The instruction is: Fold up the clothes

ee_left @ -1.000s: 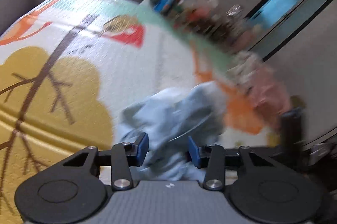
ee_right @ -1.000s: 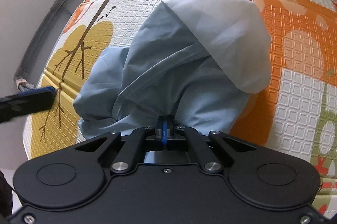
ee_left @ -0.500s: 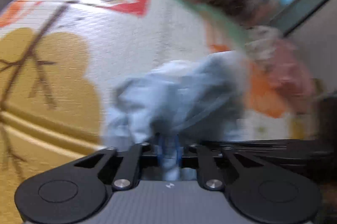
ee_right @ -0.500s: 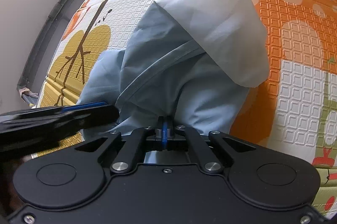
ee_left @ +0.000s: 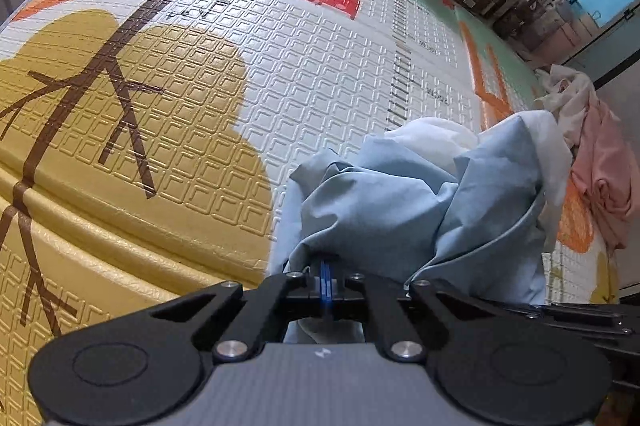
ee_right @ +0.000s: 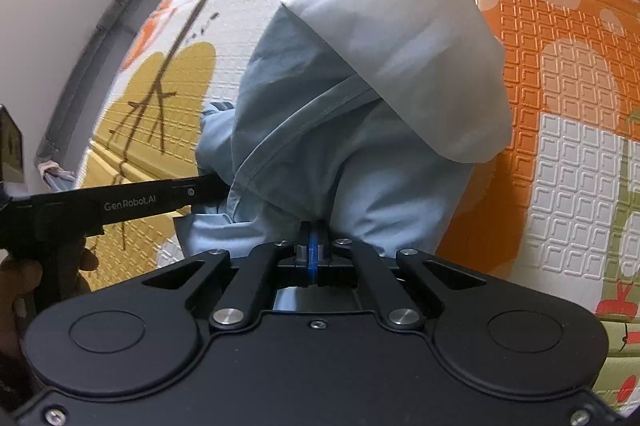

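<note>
We have the light-blue garment (ee_right: 352, 153) bunched in a soft heap on the patterned play mat (ee_left: 168, 97), its white lining (ee_right: 420, 57) spilling over the top toward 12 o'clock. Both tongs are pinched on it. The left tongs (ee_left: 326, 276) are clamped on a fold at the heap's near edge, blue pads pressed together with cloth between them. The right tongs (ee_right: 313, 246) are likewise clamped on the near hem. In the right wrist view the left tongs' body reaches in from 9 o'clock and meets the cloth at its left side.

As we judge it, the job now is to open this heap out into a flat shape. We should lift just enough to free the cloth from the mat, then draw the two grips apart, one toward 9 and one toward 3, keeping the edge between them taut and level so the lining falls inside. Pulling unevenly would twist the fabric; thin cloth may also slip from the pads.

A second ago the left tongs stood apart in front of the garment; half a second ago they were closing in blur. Now they grip it. The right tongs held the hem throughout.

A pile of pink and white clothes (ee_left: 592, 161) waits at 3 o'clock.
</note>
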Demonstrator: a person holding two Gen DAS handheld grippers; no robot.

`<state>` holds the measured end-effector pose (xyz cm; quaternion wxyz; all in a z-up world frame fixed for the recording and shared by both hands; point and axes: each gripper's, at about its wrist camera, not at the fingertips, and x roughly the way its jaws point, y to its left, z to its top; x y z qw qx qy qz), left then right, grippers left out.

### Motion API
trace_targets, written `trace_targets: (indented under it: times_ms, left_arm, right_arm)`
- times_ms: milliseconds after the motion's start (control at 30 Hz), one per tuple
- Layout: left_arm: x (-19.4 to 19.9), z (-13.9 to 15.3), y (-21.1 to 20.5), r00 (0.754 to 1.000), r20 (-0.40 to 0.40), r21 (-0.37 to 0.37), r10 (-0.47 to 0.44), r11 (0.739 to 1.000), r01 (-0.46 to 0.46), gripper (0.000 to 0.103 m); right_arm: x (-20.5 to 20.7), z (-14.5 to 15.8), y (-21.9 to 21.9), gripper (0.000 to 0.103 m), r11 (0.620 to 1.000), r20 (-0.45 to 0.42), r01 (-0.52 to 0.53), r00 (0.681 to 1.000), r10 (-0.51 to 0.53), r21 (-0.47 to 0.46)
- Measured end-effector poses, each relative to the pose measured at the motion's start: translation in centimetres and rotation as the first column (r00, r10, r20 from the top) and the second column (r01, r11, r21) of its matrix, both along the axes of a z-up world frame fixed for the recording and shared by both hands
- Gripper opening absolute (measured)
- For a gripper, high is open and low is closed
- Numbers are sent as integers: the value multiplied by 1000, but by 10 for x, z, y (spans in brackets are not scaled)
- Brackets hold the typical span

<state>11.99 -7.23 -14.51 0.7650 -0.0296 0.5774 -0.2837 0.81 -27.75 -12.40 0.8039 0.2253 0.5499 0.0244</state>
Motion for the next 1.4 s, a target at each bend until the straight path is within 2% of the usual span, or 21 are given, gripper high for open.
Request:
trace_targets:
  times_ms: [133, 367, 567, 700, 800, 933, 1033, 1100, 1200, 1400]
  left_arm:
    - [-3, 13, 3, 999, 8, -49, -35, 998, 35, 5]
    - [-3, 43, 12, 999, 33, -107, -4, 994, 7, 6]
    - [-13, 80, 2, 993, 108, -169, -41, 984, 59, 10]
    - [-29, 101, -16, 979, 171, -185, -112, 972, 144, 13]
    - [-43, 107, -33, 962, 195, -182, -189, 957, 225, 15]
    - [-56, 96, -51, 942, 204, -148, -268, 942, 301, 16]
    - [-58, 80, -59, 938, 196, -75, -285, 950, 304, 17]
    - [-54, 67, -57, 949, 174, -32, -264, 961, 274, 20]
    - [-45, 51, -45, 969, 112, -41, -219, 974, 225, 22]
    - [-38, 32, -37, 973, 87, 21, -215, 977, 214, 21]
  right_arm:
    - [-9, 18, -8, 1, 999, 43, 29, 999, -30, 27]
    - [-16, 58, -21, 1, 998, 139, 43, 989, -47, 35]
    - [-16, 92, -40, 1, 996, 224, 94, 970, -93, 7]
    - [-5, 91, -51, 1, 988, 217, 145, 967, -131, -46]
    - [11, 72, -58, 1, 979, 179, 196, 967, -184, -54]
    - [28, 51, -53, 1, 982, 152, 189, 971, -184, -24]
    - [37, 40, -44, 1, 986, 124, 164, 979, -160, -22]
    - [41, 35, -37, 1, 989, 108, 147, 984, -144, -21]
    - [47, 26, -27, 1, 992, 84, 122, 989, -120, -19]
    - [58, 8, -6, 1, 997, 37, 71, 997, -70, -14]
